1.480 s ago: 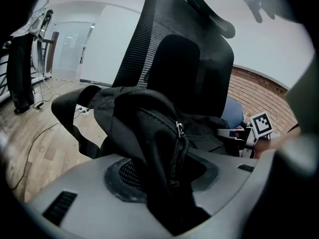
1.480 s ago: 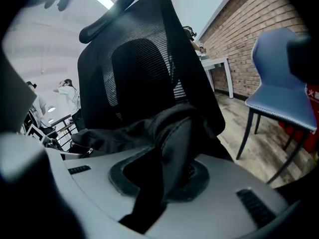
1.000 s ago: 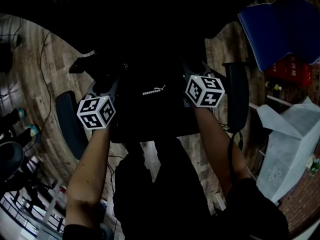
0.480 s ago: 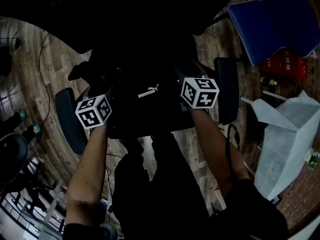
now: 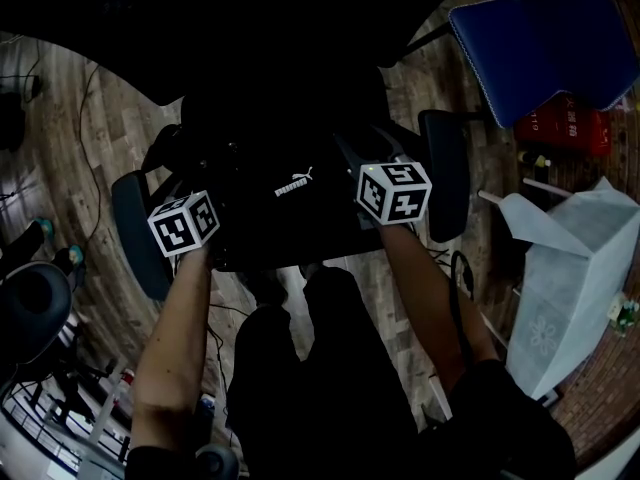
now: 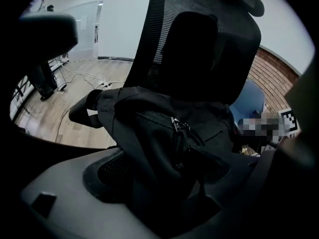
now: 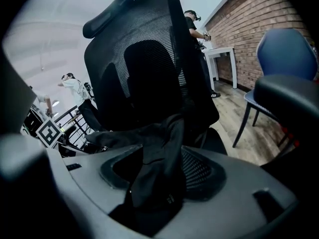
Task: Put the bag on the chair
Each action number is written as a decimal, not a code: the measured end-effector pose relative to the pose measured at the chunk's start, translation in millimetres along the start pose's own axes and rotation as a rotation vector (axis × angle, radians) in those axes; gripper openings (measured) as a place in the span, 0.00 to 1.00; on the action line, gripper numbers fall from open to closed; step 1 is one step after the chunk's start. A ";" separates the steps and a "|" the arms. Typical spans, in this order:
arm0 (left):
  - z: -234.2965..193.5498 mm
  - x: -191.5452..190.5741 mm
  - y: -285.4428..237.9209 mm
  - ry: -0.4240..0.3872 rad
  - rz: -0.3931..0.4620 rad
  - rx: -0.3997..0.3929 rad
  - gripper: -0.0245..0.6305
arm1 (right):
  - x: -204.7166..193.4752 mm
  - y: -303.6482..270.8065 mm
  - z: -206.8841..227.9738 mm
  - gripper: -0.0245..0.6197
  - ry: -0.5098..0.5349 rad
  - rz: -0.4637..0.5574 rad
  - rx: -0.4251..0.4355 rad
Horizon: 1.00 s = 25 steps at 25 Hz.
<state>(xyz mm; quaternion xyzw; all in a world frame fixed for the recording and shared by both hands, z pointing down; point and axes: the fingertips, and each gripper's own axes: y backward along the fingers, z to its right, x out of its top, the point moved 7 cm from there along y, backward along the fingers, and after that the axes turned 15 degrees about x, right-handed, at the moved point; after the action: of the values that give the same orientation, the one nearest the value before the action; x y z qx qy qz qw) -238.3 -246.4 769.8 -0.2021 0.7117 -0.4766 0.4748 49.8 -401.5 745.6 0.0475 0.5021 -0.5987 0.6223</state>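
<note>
Bag (image 5: 290,213): black soft fabric, slumped, with a metal zip pull (image 6: 178,125).
Writing: white Puma logo (image 5: 293,182) on the bag's top.
Place: on the seat of the black mesh office chair (image 6: 149,39), in front of its backrest.
Left gripper (image 6: 167,183): jaws have just been opening and now stand wide. Bag fabric lies loose between them.
Right gripper (image 7: 159,183): jaws have just opened wide. A fold of the bag is draped between them, unpinched.

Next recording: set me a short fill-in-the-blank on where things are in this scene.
1. The bag lies on the ___ of the office chair.
2. The other chair, off to the side, is ___.
3. The wall behind it is made of ___.
Missing words: seat; blue; brick.
</note>
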 end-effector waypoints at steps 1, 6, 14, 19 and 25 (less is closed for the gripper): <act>-0.4 -1.3 2.8 0.007 -0.007 0.007 0.64 | -0.4 1.4 -1.5 0.40 -0.003 -0.002 0.004; -3.3 -0.9 23.8 0.043 0.006 0.025 0.64 | 4.5 11.1 -14.2 0.40 -0.005 0.008 0.012; 27.2 17.1 69.0 0.026 0.141 -0.117 0.64 | 20.1 28.3 -38.4 0.39 0.018 0.042 0.051; 38.9 36.4 108.1 0.001 0.238 -0.198 0.63 | 45.9 48.6 -69.7 0.30 0.019 0.100 0.083; 49.9 52.9 164.6 -0.043 0.343 -0.281 0.63 | 79.7 80.5 -107.1 0.22 0.048 0.147 0.087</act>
<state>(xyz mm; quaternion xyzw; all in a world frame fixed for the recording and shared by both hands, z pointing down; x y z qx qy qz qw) -192.6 -233.5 596.2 -0.1525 0.7847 -0.2805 0.5312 35.2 -363.9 595.1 0.1256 0.4853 -0.5714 0.6498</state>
